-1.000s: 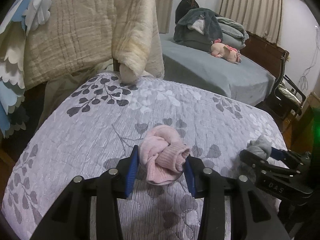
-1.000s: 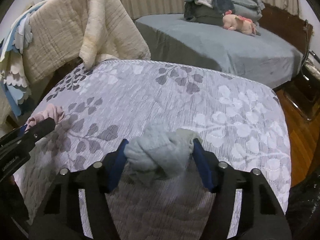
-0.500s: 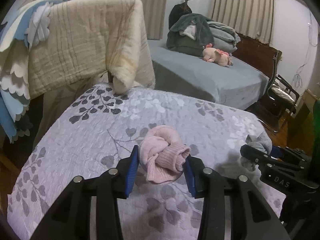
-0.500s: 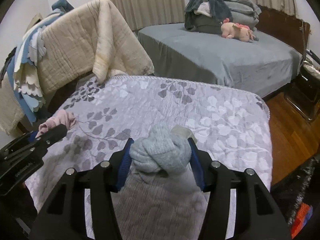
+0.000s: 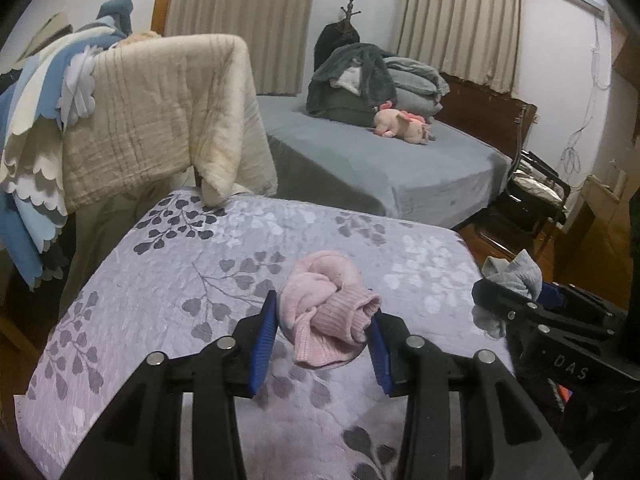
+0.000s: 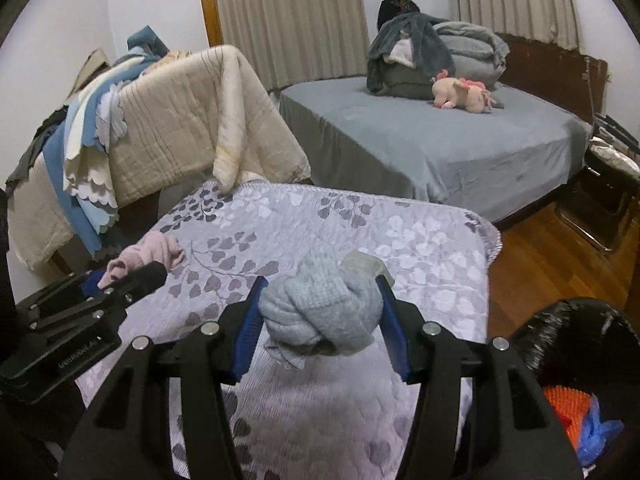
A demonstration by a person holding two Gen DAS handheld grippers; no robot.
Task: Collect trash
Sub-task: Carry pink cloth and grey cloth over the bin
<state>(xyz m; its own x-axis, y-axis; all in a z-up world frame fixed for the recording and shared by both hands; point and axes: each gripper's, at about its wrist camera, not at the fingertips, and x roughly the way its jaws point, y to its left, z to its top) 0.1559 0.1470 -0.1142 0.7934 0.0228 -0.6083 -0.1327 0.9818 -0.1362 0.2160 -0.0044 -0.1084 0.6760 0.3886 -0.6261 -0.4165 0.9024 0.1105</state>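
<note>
Left wrist view: we see the left gripper (image 5: 322,338) clamped on a balled pink sock (image 5: 326,312), blue pads (image 5: 262,338) pressing both its sides
Right wrist view: right gripper (image 6: 320,318) clamped on a balled grey sock (image 6: 320,308); a pale scrap (image 6: 366,264) sits just behind it
Sock positions: both held above the floral purple bedspread (image 5: 224,248), clear of its surface; pink sock toward the left edge, grey toward the right
Change since 1.0 s ago: we note both grippers have risen and drawn back; the bedspread sits lower in both views and more of the grey bed (image 6: 440,144) and curtains (image 5: 240,20) shows; grips unchanged
Lower right: black bag (image 6: 576,340) at the frame edge, orange and blue items (image 6: 580,416) inside
Background: beige quilt (image 5: 152,120) draped on a rail; pink plush toy (image 5: 402,124) on the grey bed
</note>
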